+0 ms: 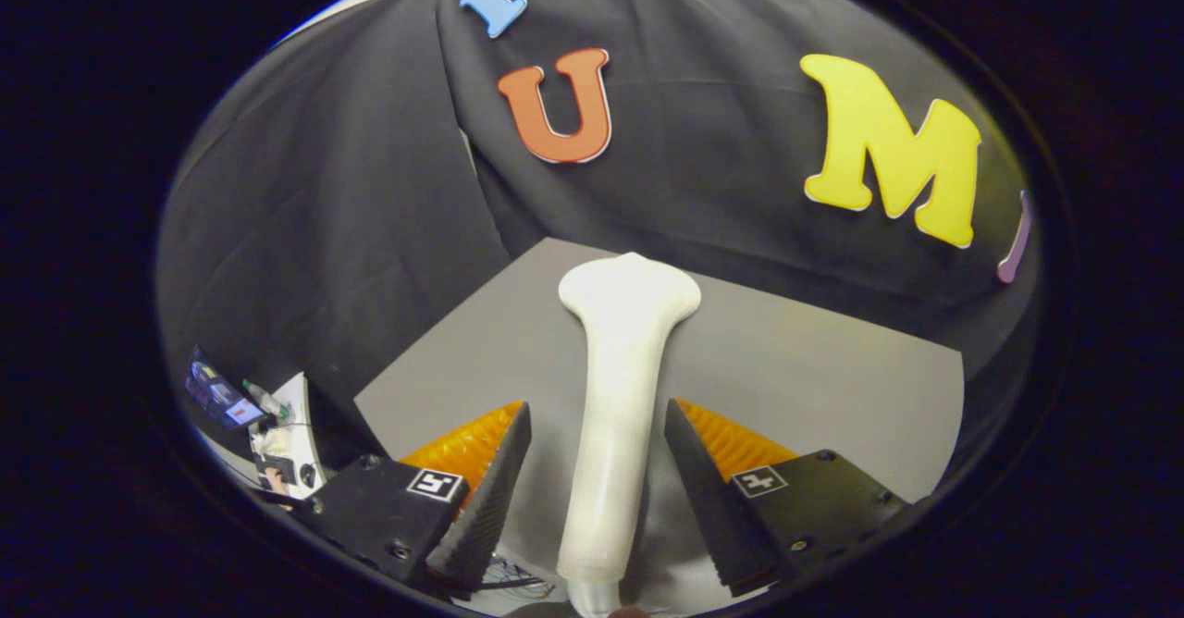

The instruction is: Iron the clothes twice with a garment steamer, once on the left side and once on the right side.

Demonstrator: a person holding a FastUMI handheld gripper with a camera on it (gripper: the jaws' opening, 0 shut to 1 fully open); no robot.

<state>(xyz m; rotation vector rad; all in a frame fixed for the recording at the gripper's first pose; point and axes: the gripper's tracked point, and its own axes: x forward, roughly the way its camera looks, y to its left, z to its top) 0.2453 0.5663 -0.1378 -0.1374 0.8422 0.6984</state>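
Right now the gripper (597, 470) is sitting with its jaws apart, both fingers standing clear of the white garment steamer (618, 396) running between them, gaps showing on each side. Steamer handle is lying lengthwise at 6 o'clock, stretching toward 12 o'clock, flared head pointing away from the fingers and resting over the grey table (814, 368). At 8 o'clock, beyond the left finger, a white device with small electronics and wires (277, 442) is sitting off the table's edge. Further off, black cloth wall (324, 211) is hanging behind the table from 9 through 3 o'clock.
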